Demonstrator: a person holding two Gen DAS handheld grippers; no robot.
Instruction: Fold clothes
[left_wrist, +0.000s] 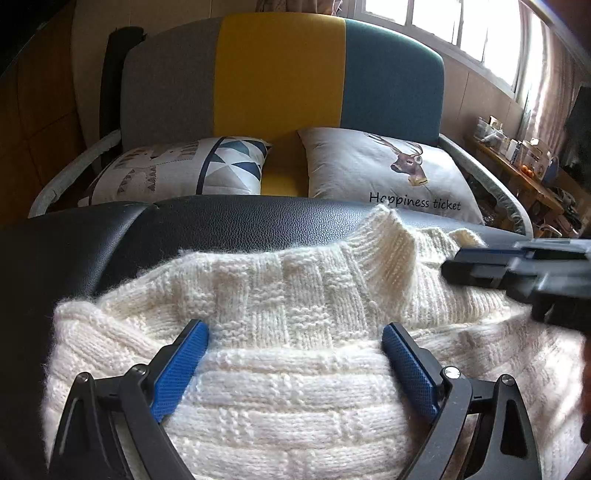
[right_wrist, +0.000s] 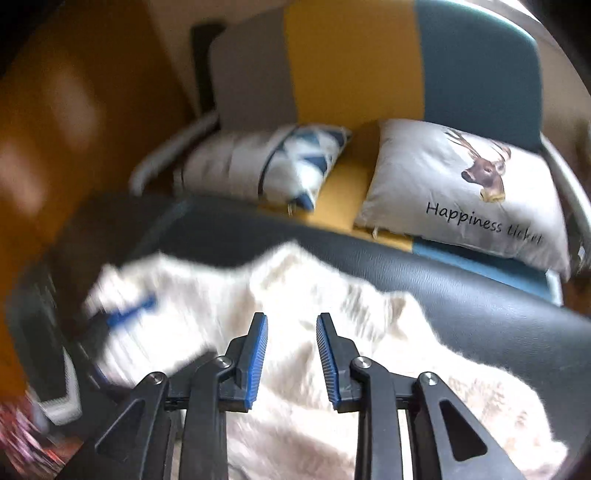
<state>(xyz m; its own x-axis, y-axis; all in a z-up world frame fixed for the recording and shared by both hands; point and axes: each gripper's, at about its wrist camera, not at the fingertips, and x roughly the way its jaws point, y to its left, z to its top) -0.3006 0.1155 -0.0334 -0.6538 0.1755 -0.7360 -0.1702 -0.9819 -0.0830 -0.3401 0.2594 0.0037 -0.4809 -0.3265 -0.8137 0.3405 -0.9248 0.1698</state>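
Note:
A cream knitted sweater (left_wrist: 295, 295) lies on a black leather surface (left_wrist: 221, 225), its ribbed collar (left_wrist: 388, 251) standing up toward the far edge. My left gripper (left_wrist: 295, 332) is open wide, its blue pads (left_wrist: 184, 362) spread over the knit with nothing pinched between them. The right gripper (left_wrist: 517, 266) comes in blurred from the right, near the collar. In the right wrist view the sweater (right_wrist: 295, 424) is blurred. The right gripper (right_wrist: 291, 321) hangs over it, open by a narrow gap, with no fabric between the pads (right_wrist: 258, 350). The left gripper (right_wrist: 129, 310) shows as a blue smear at the left.
Behind the leather surface stands a sofa (left_wrist: 280, 74) with a grey, yellow and teal back. Two cushions lean on it, a triangle-patterned one (left_wrist: 177, 170) and a deer-print one (left_wrist: 388, 170). A cluttered shelf (left_wrist: 517, 155) runs under the window at the right.

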